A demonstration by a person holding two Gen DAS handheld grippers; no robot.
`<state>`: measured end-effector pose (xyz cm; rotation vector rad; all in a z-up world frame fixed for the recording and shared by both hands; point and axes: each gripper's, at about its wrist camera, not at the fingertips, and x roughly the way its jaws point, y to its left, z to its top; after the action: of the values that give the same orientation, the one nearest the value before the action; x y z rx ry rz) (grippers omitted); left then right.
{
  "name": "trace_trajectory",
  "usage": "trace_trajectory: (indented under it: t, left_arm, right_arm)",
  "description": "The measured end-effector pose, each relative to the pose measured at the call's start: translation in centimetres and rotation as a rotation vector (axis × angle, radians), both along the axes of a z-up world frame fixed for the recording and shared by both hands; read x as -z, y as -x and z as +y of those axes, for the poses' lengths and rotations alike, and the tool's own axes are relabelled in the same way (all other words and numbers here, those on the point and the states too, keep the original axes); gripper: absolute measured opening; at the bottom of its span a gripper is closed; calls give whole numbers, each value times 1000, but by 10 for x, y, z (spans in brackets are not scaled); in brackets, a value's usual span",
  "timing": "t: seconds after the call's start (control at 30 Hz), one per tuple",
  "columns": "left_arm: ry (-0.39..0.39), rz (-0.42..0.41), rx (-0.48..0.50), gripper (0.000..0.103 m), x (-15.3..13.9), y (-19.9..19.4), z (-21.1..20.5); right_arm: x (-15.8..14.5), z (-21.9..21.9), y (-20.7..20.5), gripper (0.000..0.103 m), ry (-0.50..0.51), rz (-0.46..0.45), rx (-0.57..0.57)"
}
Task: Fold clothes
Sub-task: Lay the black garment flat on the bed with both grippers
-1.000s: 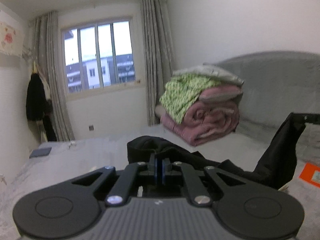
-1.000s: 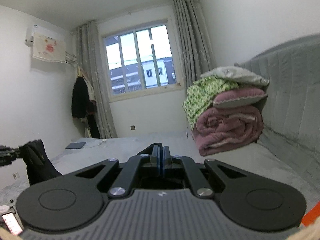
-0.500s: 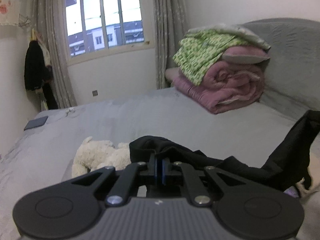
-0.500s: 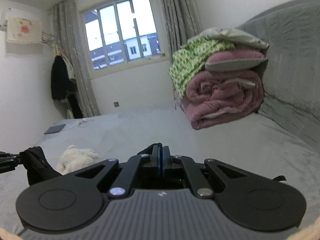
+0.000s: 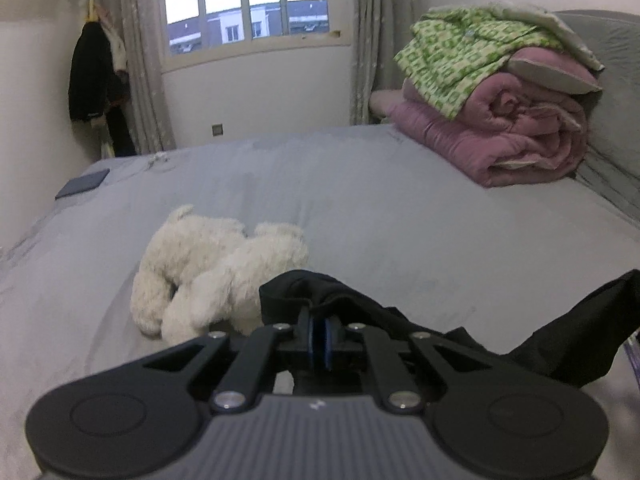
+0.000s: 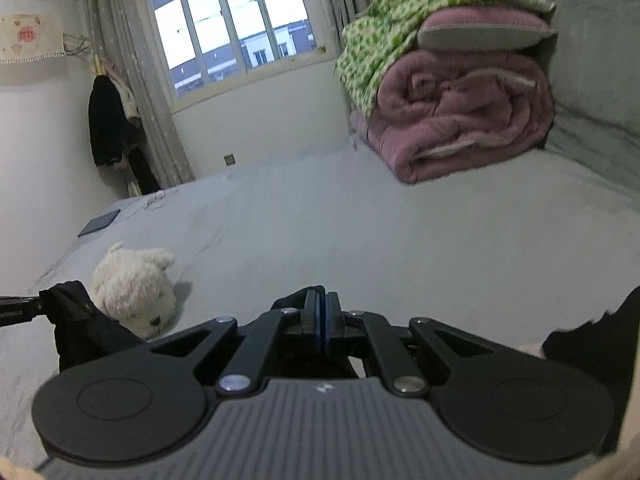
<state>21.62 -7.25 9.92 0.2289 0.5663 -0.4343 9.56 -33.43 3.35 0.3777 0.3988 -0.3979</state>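
A black garment (image 5: 344,304) hangs stretched between my two grippers, low over the grey bed (image 5: 360,208). My left gripper (image 5: 319,338) is shut on one edge of it; the cloth bunches over the fingertips and runs off to the right (image 5: 580,332). My right gripper (image 6: 322,320) is shut on another edge of the black garment (image 6: 294,300). In the right wrist view the left gripper's held corner shows at the far left (image 6: 72,312), and more black cloth hangs at the right edge (image 6: 592,340).
A white plush dog (image 5: 212,272) lies on the bed just beyond the left gripper; it also shows in the right wrist view (image 6: 132,288). Rolled pink quilts with a green patterned cloth (image 5: 500,120) are stacked by the grey headboard. A dark flat object (image 5: 82,184) lies at the bed's far left edge.
Both grippers have tipped down and dropped toward the bed with the black garment. The plush dog has come into view and now lies close in front.
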Motion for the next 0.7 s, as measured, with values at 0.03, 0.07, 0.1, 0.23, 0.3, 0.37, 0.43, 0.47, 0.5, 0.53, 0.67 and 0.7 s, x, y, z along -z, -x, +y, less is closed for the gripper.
trace_trajectory:
  t: [0.03,0.07,0.1,0.23,0.3,0.37,0.43,0.47,0.5,0.53,0.67,0.7]
  left_arm:
    - [-2,9,-8,9,5,-4,-1]
    - [-6,17,-14,13,9,-7,-2]
    - [-15,24,-14,21,12,-8,-5]
    - [-45,71,2,50,23,1,-4]
    - [-58,100,14,59,29,11,-1]
    - [-62,138,25,63,36,20,2]
    - [-56,179,35,66,43,30,9]
    - [-51,200,40,67,47,36,12]
    - [-45,220,45,68,50,42,16]
    - [-36,239,50,68,55,48,21]
    - [-11,310,68,69,73,73,38]
    - [-2,326,69,69,77,79,42]
  right_arm:
    - [3,0,-1,5,-4,7,4]
    - [5,2,0,13,-5,12,8]
    - [6,3,1,15,-7,18,9]
    - [11,8,7,16,-24,59,-20]
    - [12,12,14,30,-34,80,-39]
    - [14,17,22,51,-48,90,-56]
    - [16,22,31,53,-64,101,-76]
    - [17,25,35,53,-78,115,-88]
    - [19,28,38,53,-93,129,-101]
    - [20,30,41,53,-107,142,-114]
    - [32,46,56,53,-156,187,-160]
    - [35,51,59,53,-168,198,-172]
